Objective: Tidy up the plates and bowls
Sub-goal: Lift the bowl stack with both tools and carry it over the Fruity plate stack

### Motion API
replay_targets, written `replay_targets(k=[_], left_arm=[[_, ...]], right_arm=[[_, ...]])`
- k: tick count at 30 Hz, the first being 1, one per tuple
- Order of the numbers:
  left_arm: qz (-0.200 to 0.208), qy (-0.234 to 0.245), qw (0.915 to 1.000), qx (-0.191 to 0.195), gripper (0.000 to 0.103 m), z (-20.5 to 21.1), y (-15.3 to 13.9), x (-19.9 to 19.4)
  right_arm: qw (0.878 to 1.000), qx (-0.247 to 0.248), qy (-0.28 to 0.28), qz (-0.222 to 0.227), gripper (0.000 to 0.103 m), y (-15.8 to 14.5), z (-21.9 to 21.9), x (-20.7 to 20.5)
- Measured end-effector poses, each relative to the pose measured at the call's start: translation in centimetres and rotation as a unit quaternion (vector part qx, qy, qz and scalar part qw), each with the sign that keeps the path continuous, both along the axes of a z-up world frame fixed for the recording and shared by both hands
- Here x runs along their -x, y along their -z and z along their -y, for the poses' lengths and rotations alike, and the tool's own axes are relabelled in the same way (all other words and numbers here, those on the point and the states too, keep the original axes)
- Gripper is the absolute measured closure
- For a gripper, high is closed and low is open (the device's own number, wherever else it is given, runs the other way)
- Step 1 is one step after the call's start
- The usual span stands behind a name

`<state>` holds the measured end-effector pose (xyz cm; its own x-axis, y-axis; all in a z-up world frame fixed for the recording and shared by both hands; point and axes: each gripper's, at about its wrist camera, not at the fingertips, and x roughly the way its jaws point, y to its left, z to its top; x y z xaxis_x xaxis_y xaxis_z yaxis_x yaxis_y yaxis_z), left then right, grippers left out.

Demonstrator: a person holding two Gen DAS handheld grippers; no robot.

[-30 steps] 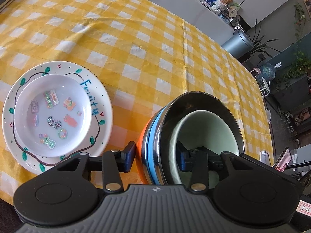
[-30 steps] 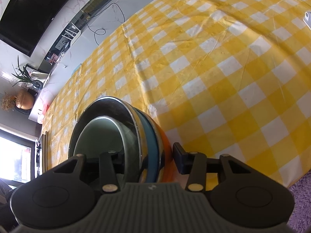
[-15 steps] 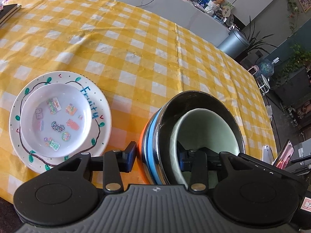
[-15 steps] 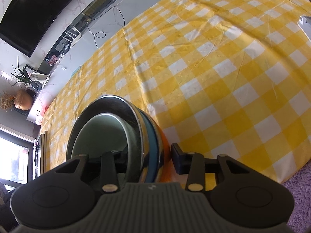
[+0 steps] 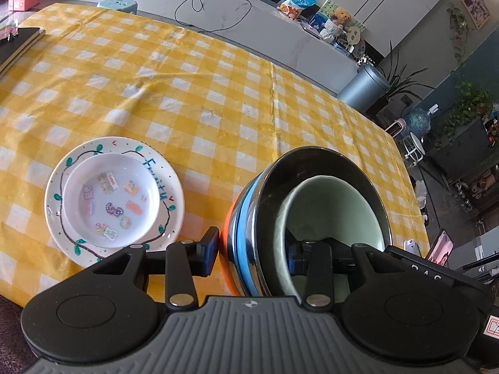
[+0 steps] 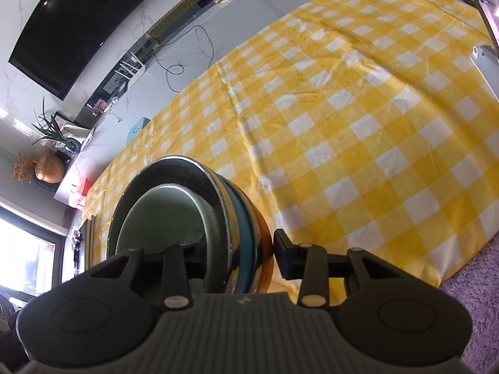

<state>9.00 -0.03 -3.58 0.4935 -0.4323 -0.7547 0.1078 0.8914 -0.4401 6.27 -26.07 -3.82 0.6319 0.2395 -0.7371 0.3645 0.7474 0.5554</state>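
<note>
A nested stack of bowls (image 5: 312, 212) is held between both grippers: orange outermost, then blue, a steel bowl, and a pale green bowl (image 5: 330, 212) inside. My left gripper (image 5: 252, 249) is shut on the stack's rim, one finger outside, one inside. My right gripper (image 6: 240, 249) is shut on the opposite rim of the same stack (image 6: 193, 212). A white "Fruity" plate (image 5: 174, 199) with a smaller white sticker dish (image 5: 112, 199) on it lies on the yellow checked tablecloth (image 5: 187, 93), left of the stack.
A dark notebook (image 5: 15, 46) lies at the table's far left. A phone on a stand (image 6: 486, 46) is at the table's right edge. The table's near edge and a purple rug (image 6: 467, 274) lie just below the right gripper.
Both grippers have risen and pulled back with the bowl stack; the table and the plate look farther away and more of the room shows.
</note>
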Motion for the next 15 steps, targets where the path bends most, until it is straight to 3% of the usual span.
replay_targets(k=[8,15], left_arm=[[0.019,-0.054,0.9982,0.017,0.058,-5.0,-2.1,0.4],[0.015,-0.103,0.9944,0.017,0.058,-9.2,-2.1,-0.3]], right_arm=[[0.999,0.002,-0.042,0.030,0.064,-2.7,-4.2,-1.1],[0.996,-0.002,-0.090,0.030,0.064,-3.0,-8.5,-3.7]])
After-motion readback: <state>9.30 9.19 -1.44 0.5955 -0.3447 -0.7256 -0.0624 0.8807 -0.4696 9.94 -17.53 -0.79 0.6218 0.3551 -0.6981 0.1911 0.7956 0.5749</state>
